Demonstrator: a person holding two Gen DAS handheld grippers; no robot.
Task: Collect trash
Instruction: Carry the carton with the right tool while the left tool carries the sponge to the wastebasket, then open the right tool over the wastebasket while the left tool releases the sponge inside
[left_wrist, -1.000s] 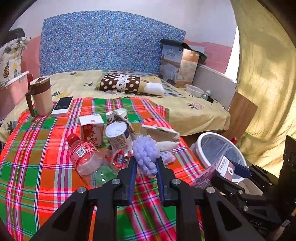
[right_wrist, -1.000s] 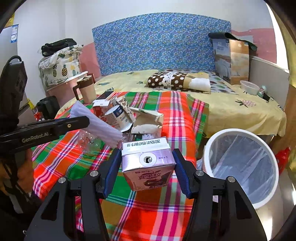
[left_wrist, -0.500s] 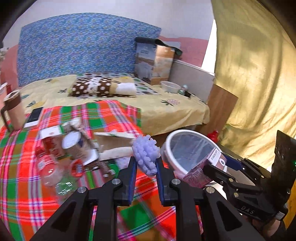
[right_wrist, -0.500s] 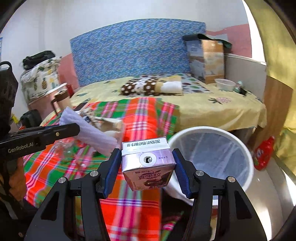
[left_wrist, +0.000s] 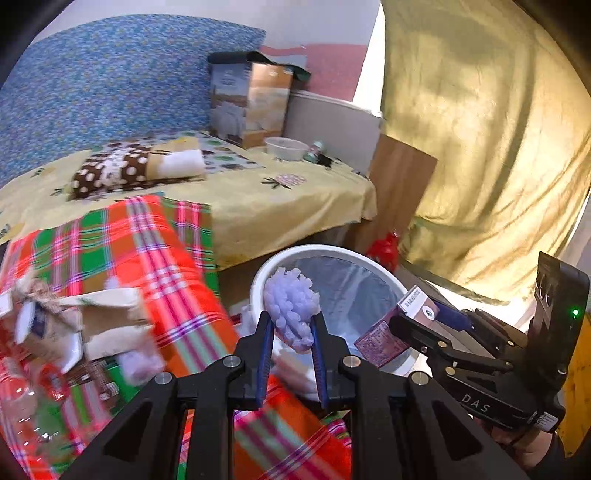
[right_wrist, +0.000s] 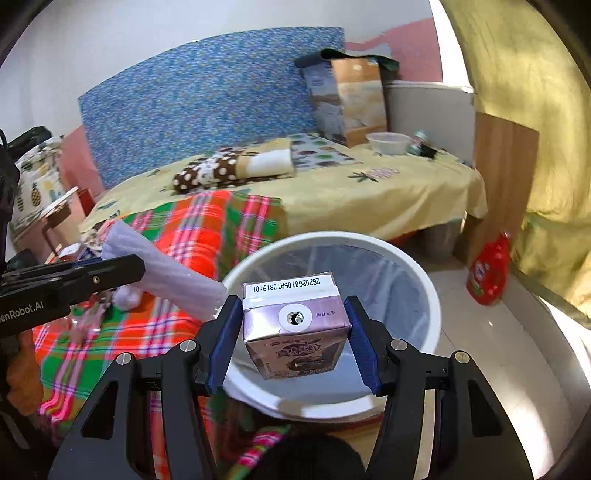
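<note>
- Trash in the left wrist view: our left gripper (left_wrist: 291, 332) clamps lilac foam netting (left_wrist: 291, 310), swung from the plaid blanket (left_wrist: 162, 254) to the white bin (left_wrist: 258, 280) rim.
- Right wrist view: our right gripper (right_wrist: 292, 332) pinches a purple drink carton (right_wrist: 295, 328), now over the bin's near edge; we judge both ready to drop.

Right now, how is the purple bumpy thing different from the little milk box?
The purple foam net is soft, knobbly and plain lilac; the drink carton is a stiff box with print and a straw hole. The left gripper holds the foam, the right gripper the carton. Both are clamped and held by the white bin.
</note>
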